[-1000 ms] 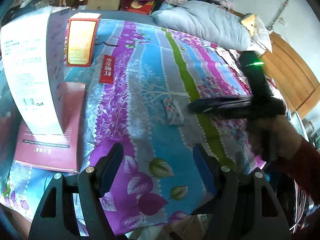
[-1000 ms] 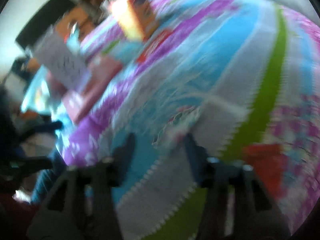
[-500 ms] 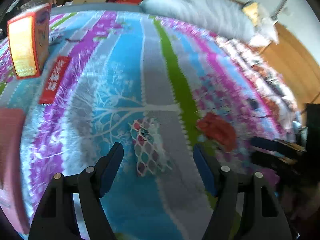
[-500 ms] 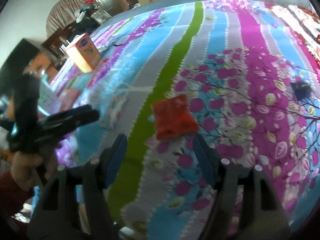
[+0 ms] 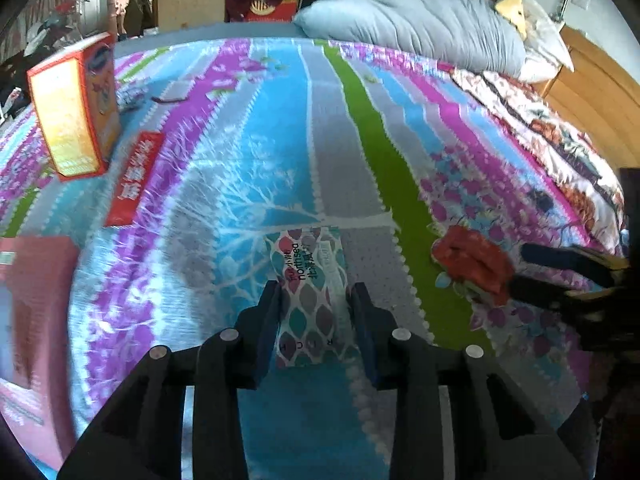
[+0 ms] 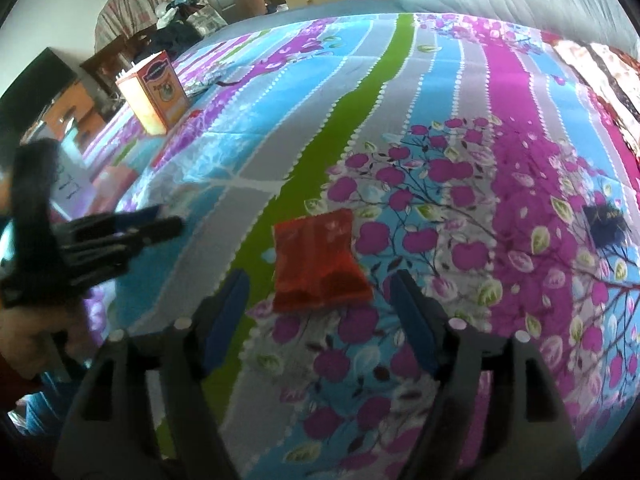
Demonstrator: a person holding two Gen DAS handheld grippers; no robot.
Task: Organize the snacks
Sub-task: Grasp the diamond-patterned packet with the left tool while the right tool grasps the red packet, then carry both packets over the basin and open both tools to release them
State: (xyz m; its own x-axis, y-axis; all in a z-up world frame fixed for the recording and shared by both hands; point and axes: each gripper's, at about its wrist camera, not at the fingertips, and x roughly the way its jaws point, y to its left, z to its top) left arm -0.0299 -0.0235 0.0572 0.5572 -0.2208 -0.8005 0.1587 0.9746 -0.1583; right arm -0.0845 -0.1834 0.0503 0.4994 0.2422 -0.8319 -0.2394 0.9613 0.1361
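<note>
Snack packet with a teal-and-purple leaf pattern (image 5: 310,292) lies on the striped floral bedspread (image 5: 352,152), the left hand-held gripper (image 5: 316,300) just closing around it; right hand-held gripper (image 6: 320,300) (jaws spreading wide) straddles a crinkled red snack pouch (image 6: 316,260).

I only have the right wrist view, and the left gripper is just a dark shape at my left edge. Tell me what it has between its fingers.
Observer: The left gripper has a small patterned packet, teal and purple scales, between its fingers. The jaws have just been closing, and the pads now press on its long edges.
Operator: Say how it lies.
Observer: Flat on the bedspread, lengthwise along the fingers, with black print on its far half.
Operator: Report what lies by the orange box.
Observer: A long red packet with pale characters lies flat just beside the orange box, on the side towards the left gripper.
</note>
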